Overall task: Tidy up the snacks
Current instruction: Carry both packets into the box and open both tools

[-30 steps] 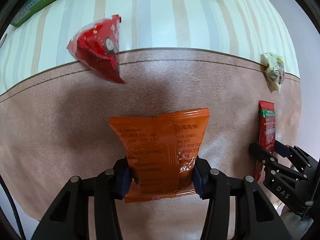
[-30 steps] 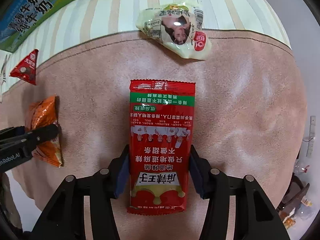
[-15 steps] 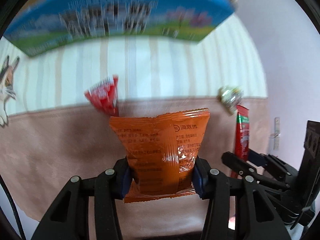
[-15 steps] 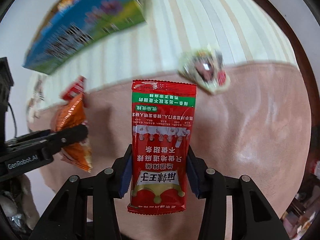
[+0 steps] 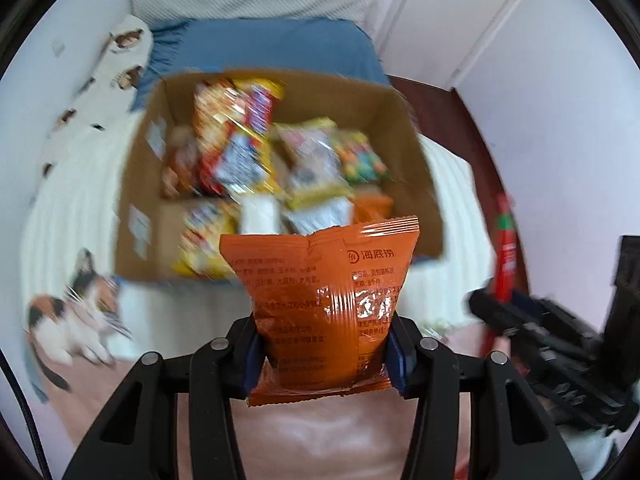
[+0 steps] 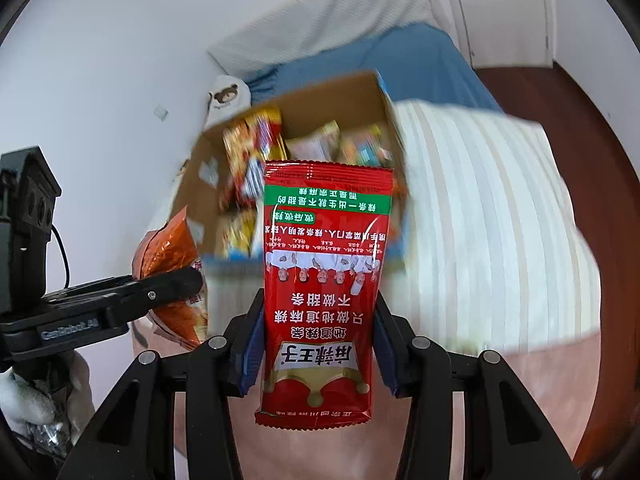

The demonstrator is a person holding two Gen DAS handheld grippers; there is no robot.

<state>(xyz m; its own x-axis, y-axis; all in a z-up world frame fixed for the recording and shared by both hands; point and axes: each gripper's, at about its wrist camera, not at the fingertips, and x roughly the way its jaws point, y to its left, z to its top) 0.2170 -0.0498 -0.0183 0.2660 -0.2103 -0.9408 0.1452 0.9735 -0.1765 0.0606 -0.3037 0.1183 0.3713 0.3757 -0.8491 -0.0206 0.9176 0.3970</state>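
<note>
Both packets have come up off the pink blanket since a second ago: we have the orange snack bag (image 5: 324, 312) clenched in the left gripper (image 5: 323, 356) and the red spicy-strip packet (image 6: 320, 292) in the right gripper (image 6: 318, 350), whose jaws just tightened, the half-filled cardboard box (image 5: 416, 184) at twelve o'clock awaiting them.

The orange packet (image 5: 320, 312) and the red packet (image 6: 324, 280) are glossy, crinkled foil-like plastic catching highlights. The box (image 5: 416, 184) is matt brown cardboard. The bed (image 6: 480, 216) wears soft striped cloth, ribbed-looking. Each tool (image 5: 322, 354) is matt black plastic.
</note>
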